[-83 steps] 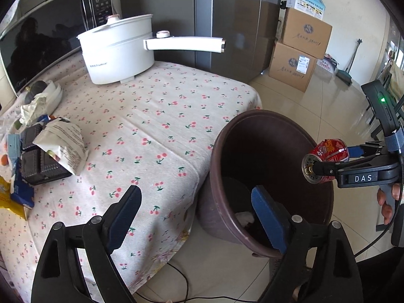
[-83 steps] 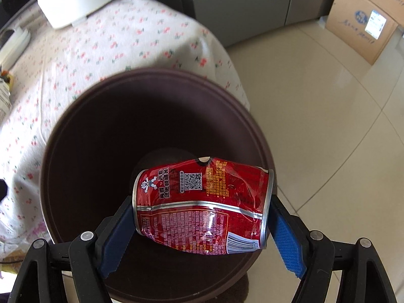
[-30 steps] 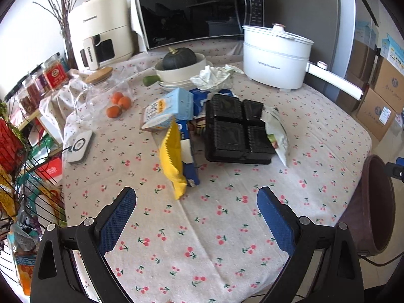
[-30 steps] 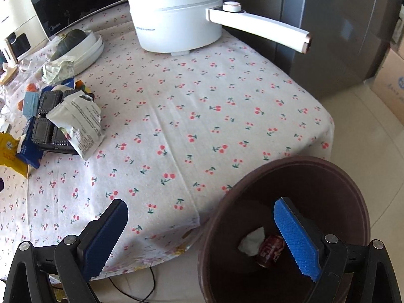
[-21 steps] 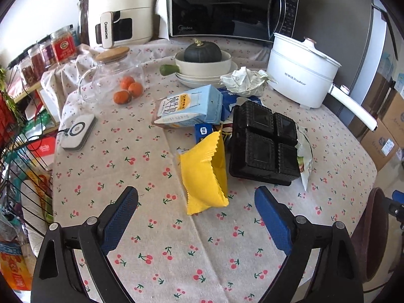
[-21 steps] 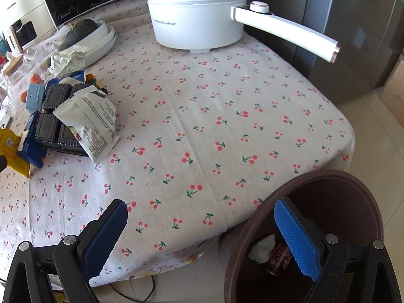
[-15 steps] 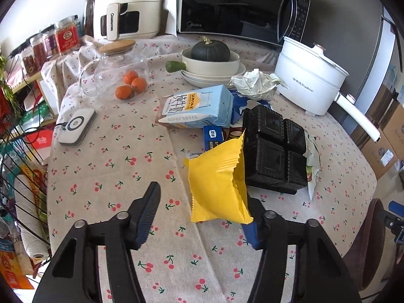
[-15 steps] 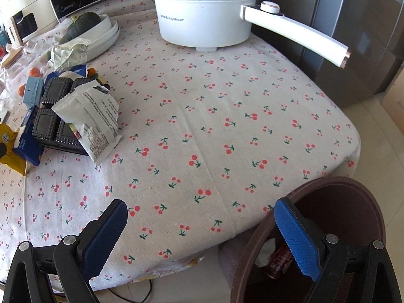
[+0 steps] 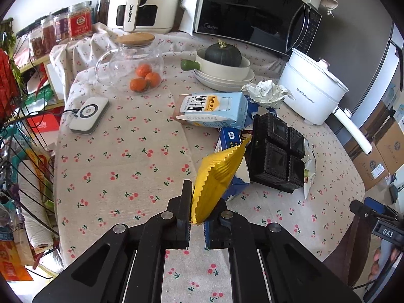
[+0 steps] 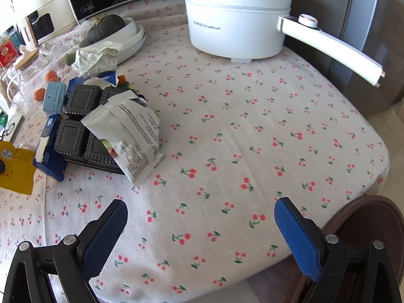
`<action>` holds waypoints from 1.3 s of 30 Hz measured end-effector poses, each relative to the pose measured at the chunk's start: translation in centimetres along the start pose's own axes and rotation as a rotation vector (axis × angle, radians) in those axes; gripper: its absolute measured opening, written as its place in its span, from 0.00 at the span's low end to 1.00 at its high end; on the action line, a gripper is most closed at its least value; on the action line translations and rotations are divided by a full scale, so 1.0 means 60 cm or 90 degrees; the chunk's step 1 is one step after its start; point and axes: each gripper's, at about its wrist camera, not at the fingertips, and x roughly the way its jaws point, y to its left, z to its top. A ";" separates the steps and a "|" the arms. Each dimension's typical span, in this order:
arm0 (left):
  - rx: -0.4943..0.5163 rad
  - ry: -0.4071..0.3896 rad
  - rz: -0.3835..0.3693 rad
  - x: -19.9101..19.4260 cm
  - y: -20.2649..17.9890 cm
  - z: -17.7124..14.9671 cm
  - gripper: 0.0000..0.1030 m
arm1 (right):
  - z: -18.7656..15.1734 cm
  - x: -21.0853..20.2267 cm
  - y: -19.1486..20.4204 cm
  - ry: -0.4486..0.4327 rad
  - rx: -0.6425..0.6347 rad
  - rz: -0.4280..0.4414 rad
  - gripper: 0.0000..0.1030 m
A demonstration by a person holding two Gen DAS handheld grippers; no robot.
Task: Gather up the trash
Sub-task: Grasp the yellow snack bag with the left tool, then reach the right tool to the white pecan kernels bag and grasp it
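My left gripper is shut on a yellow snack wrapper and holds it above the cherry-print tablecloth; the wrapper also shows at the left edge of the right wrist view. Behind it lie a black plastic tray, a blue milk carton, a blue packet, crumpled paper and a white wrapper. My right gripper is open and empty over the table's near edge. The brown trash bin stands at the lower right.
A white electric pot with a long handle stands at the back. A bowl with a squash, a glass jar with oranges, a scale, an air fryer and a microwave sit further back. A wire rack stands left.
My left gripper has closed on the yellow wrapper and lifted it off the table. My right gripper, open since dropping the red can in the bin, has moved over the table.
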 end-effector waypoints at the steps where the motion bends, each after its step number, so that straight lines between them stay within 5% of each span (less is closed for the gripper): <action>1: 0.001 0.000 0.000 -0.004 0.003 -0.001 0.07 | 0.005 0.007 0.009 -0.001 0.003 0.012 0.94; 17: 0.031 -0.004 -0.004 -0.036 0.014 -0.004 0.06 | 0.070 0.120 0.113 -0.034 -0.041 0.055 0.92; 22: 0.031 0.001 -0.003 -0.030 0.011 -0.003 0.06 | 0.073 0.136 0.091 -0.026 -0.026 0.056 0.67; 24: 0.034 0.002 -0.002 -0.029 0.008 -0.003 0.06 | 0.071 0.136 0.075 -0.015 -0.012 0.068 0.38; 29: 0.039 -0.002 -0.012 -0.036 0.001 -0.006 0.06 | 0.067 0.109 0.046 -0.021 -0.010 0.059 0.16; 39: 0.047 -0.007 -0.044 -0.061 -0.025 -0.019 0.06 | 0.049 0.049 -0.022 -0.024 -0.007 0.041 0.14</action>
